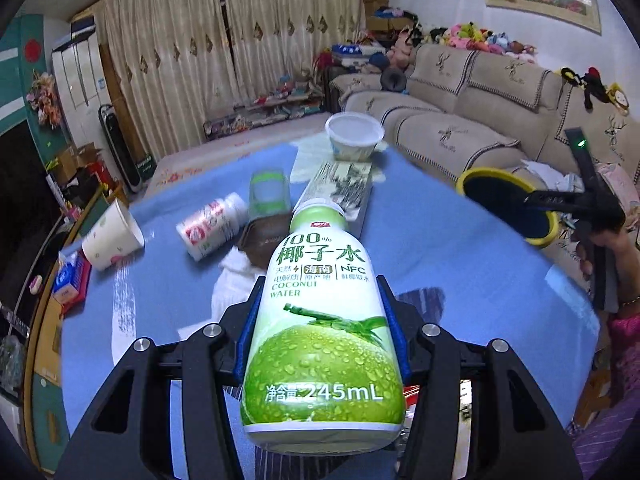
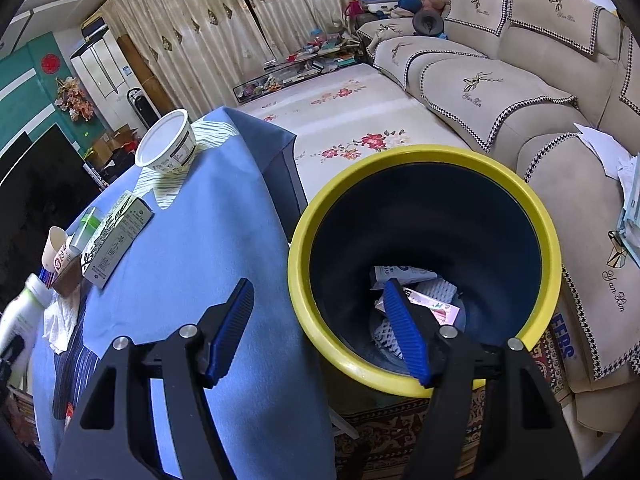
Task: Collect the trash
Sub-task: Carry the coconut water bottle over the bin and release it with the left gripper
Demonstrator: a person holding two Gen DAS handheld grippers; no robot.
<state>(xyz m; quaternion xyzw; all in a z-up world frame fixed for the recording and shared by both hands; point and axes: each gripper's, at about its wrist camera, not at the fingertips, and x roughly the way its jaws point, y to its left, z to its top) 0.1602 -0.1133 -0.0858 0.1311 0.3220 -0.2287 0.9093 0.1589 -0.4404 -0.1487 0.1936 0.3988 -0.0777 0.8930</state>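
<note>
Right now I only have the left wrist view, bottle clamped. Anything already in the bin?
Observer: Yes. The yellow-rimmed bin holds a pink-and-white packet and white foam netting at the bottom.
Operator: Right hand-held gripper state?
Observer: The right hand-held gripper is open and empty; one of its fingers reaches over the bin's near rim.
Operator: Bin on the table?
Observer: No, it stands beside the blue tablecloth, lower down, apparently on the patterned rug.

On the blue-clothed counter point(image 1: 440, 264), the white plastic tub point(image 1: 354, 136) stands at the far edge, with the long printed carton point(image 1: 340, 188) before it. The yellow-rimmed dark bin point(image 2: 424, 264) sits right of the counter, holding paper scraps point(image 2: 416, 292), beside the beige sofa point(image 2: 500, 92).
</note>
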